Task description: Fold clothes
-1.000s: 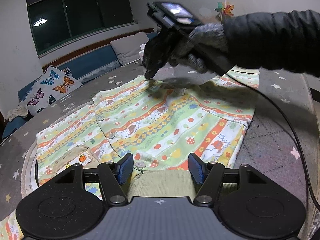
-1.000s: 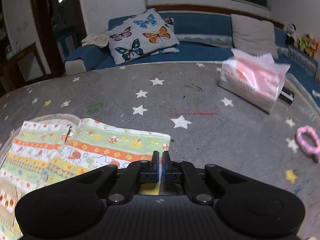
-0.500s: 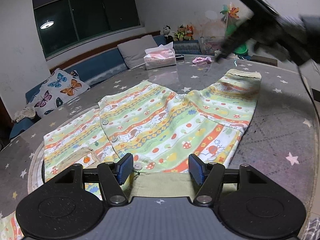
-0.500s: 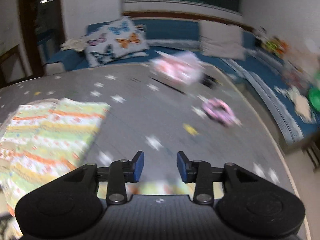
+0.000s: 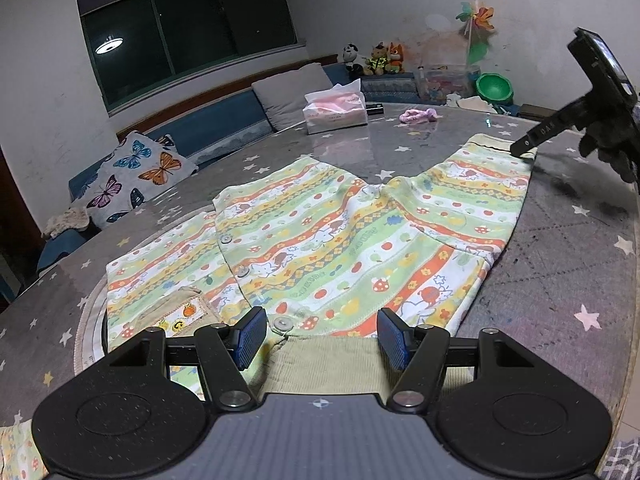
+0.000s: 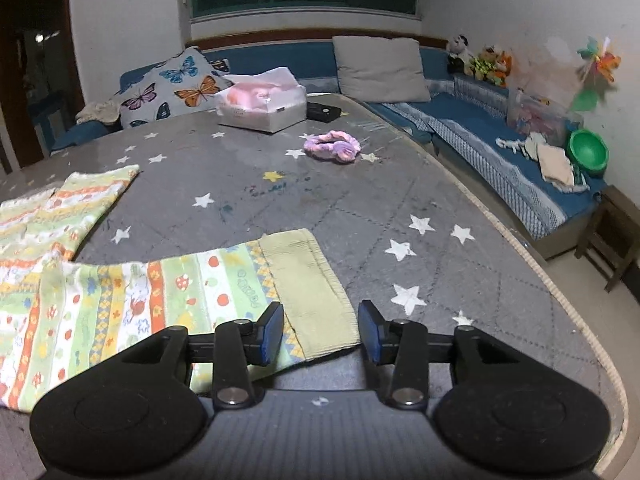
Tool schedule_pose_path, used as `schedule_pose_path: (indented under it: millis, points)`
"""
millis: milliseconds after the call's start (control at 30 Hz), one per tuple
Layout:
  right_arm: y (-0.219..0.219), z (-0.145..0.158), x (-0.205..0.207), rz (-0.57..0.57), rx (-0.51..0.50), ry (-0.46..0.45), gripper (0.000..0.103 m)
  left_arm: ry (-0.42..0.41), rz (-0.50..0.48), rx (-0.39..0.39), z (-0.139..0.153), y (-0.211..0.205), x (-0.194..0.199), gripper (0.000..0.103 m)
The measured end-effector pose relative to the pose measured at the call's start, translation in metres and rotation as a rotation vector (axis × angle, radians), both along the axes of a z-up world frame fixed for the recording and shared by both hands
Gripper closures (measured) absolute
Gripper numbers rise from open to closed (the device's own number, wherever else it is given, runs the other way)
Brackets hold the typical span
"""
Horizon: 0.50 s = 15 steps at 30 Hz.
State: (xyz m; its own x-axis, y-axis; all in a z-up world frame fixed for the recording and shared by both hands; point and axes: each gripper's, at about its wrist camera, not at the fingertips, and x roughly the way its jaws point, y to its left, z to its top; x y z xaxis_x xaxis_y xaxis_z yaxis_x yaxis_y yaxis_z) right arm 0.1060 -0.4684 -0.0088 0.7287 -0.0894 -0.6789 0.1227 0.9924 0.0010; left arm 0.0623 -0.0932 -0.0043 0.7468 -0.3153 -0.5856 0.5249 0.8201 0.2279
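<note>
A child's striped, printed button-up garment [image 5: 320, 240] lies flat on the grey star-patterned table [image 5: 560, 280]. My left gripper [image 5: 322, 338] is open just above its olive ribbed collar band [image 5: 328, 364]. My right gripper [image 6: 320, 332] is open over the olive ribbed cuff [image 6: 316, 288] of one sleeve [image 6: 160, 300]. In the left wrist view the right gripper [image 5: 524, 148] sits at that far sleeve's end, held by a gloved hand.
A tissue box [image 6: 260, 106], a black device [image 6: 322, 112] and a pink scrunchie [image 6: 332, 146] lie at the table's far side. A blue sofa with a butterfly cushion [image 6: 176, 88] and a grey pillow [image 6: 380, 68] runs behind. The table edge [image 6: 560, 300] curves at right.
My right gripper let go of the garment's far edge, opened, and swung right to the sleeve cuff. The left gripper has stayed open over the collar.
</note>
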Motion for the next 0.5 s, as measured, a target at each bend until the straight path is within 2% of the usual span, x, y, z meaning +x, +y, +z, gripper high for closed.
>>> schedule_pose_path:
  millis: [133,200,233,500]
  points:
    - [0.004,-0.002,-0.006,0.008,-0.009,-0.009,0.064,0.001,0.005,0.002,0.001,-0.006,0.003,0.039]
    - [0.007,-0.002,-0.008,0.008,-0.012,-0.014,0.081,0.005,0.008,-0.004,0.002,-0.01,0.006,0.039]
    - [0.007,-0.001,-0.008,0.006,-0.006,-0.016,0.092,0.007,0.009,-0.006,0.002,-0.012,0.007,0.039]
    - [0.002,0.02,-0.017,-0.02,0.01,-0.084,0.096,0.006,-0.047,-0.007,0.006,-0.037,0.015,0.039]
